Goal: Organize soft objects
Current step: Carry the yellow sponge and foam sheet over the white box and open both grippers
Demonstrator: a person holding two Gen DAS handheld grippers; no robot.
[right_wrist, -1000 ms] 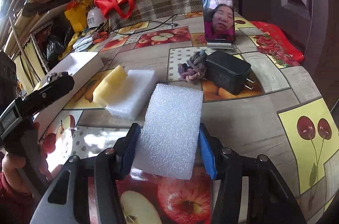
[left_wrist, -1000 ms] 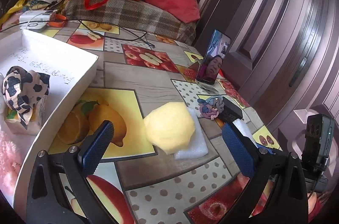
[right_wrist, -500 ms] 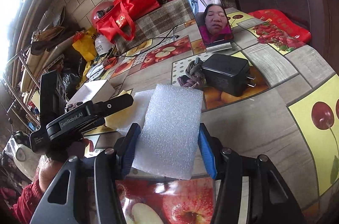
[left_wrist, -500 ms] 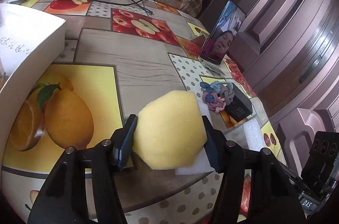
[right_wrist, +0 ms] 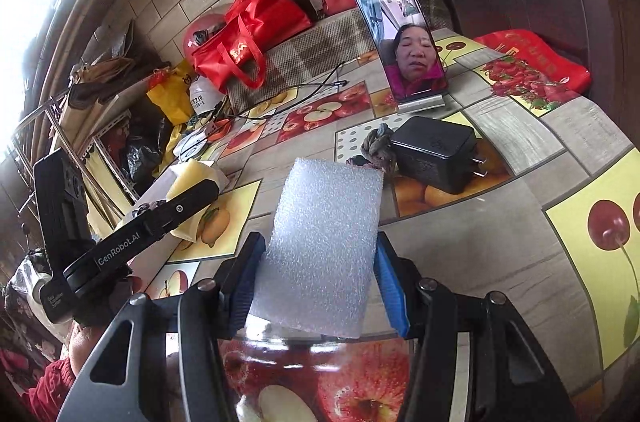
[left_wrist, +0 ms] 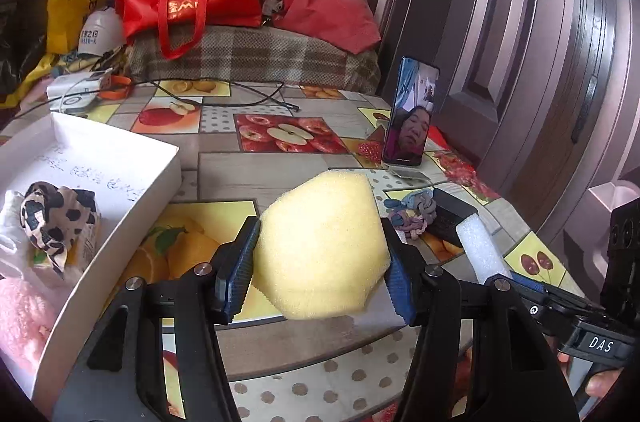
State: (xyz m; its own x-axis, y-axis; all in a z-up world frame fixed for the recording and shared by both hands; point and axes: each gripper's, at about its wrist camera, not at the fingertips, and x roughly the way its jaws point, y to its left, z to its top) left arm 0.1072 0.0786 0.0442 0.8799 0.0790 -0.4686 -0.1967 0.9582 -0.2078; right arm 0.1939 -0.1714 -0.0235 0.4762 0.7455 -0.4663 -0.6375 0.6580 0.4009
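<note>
Left claw (left_wrist: 320,274) clamped on the yellow sponge (left_wrist: 322,248), pads squashing both sides, held up off the table (left_wrist: 280,178), presumably so it could swing over to the white box (left_wrist: 132,198) at the table's left edge. Same deal on the right: right claw (right_wrist: 318,284) pinching the white foam sheet (right_wrist: 324,250) by its long sides, lifted and tipped forward, probably headed for the same box. Box already stocked with a leopard-print cloth (left_wrist: 52,218) and something pink and fluffy (left_wrist: 20,318), so clearly the drop-off spot. Further back near the right edge, hair ties (left_wrist: 412,214) bunched against a black charger (right_wrist: 436,152), untouched. Phone (right_wrist: 404,38) propped up beyond that.

Compared with half a second back: sponge raised higher and the view swung back toward the box, foam sheet lifted a bit more.
</note>
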